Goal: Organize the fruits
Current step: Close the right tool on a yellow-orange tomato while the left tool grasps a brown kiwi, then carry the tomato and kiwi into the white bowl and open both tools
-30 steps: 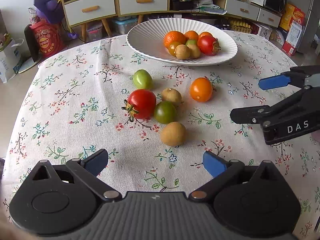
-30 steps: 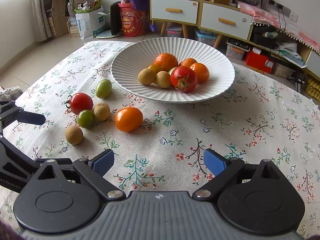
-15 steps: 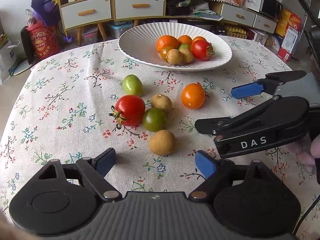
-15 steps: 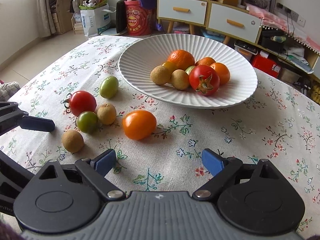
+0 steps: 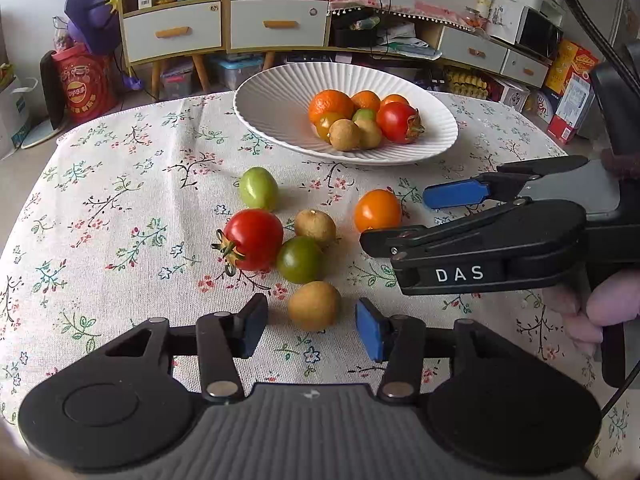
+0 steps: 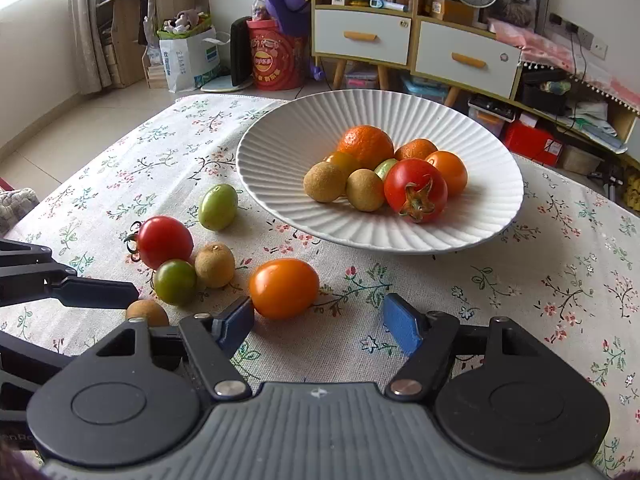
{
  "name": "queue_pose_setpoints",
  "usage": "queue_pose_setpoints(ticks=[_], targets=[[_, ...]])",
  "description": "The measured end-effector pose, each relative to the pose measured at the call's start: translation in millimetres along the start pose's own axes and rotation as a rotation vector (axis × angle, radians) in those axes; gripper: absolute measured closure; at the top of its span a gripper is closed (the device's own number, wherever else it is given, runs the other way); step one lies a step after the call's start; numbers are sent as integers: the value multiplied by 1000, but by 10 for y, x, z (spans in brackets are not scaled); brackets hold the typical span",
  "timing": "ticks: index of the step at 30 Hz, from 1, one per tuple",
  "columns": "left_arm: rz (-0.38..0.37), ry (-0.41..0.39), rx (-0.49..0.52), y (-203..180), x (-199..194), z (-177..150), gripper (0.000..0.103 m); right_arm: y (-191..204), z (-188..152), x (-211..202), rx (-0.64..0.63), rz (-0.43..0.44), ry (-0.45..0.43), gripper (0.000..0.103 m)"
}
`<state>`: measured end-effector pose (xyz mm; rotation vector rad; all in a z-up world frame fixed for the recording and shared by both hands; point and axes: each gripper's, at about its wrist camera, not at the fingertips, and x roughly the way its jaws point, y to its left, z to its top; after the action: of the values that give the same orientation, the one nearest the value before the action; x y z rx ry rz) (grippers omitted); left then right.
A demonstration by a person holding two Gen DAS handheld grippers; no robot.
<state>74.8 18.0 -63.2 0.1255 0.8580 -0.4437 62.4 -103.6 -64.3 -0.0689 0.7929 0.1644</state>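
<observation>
A white ribbed plate [image 5: 280,112] [image 6: 488,216] holds several fruits. Loose on the floral cloth lie a red tomato [image 5: 253,239], a dark green tomato [image 5: 300,259], a light green tomato [image 5: 258,188], a brown fruit [image 5: 315,226], a second brown fruit [image 5: 314,305] and an orange tomato [image 5: 377,210] [image 6: 283,288]. My left gripper [image 5: 311,328] is open, its pads either side of the near brown fruit, not touching. My right gripper [image 6: 318,322] is open just behind the orange tomato, whose left side is close to the left pad.
The right gripper's body [image 5: 500,248] reaches in from the right in the left wrist view. The left gripper's finger [image 6: 80,290] shows at the left in the right wrist view. Cabinets [image 6: 400,36] and floor clutter stand beyond the table's far edge.
Both grippers have moved forward and lower toward the loose fruits. The left now brackets the near brown fruit; the right has come up to the orange tomato. Both have stayed open.
</observation>
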Motion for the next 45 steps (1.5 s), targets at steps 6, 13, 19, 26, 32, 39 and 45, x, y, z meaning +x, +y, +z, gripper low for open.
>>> queue_pose_setpoints(ticks=[6, 13, 19, 26, 32, 39, 45], targets=[[-1, 3, -1, 0, -10, 7, 74, 34, 23, -2, -1, 23, -6, 50], [-3, 6, -5, -11, -9, 15, 84, 76, 35, -20, -9, 49, -11, 69], [-1, 6, -11, -7, -11, 36, 84, 87, 44, -29, -9, 50, -7, 70], [2, -12, -20, 6, -71, 94, 84, 10, 49, -111, 6, 55, -8, 70], [7, -25, -19, 3, -113, 123, 84, -42, 45, -236, 20, 68, -21, 70], [10, -49, -18, -35, -171, 195, 84, -105, 21, -360, 23, 65, -32, 70], [6, -78, -23, -101, -177, 294, 84, -236, 24, -438, 45, 49, -49, 70]])
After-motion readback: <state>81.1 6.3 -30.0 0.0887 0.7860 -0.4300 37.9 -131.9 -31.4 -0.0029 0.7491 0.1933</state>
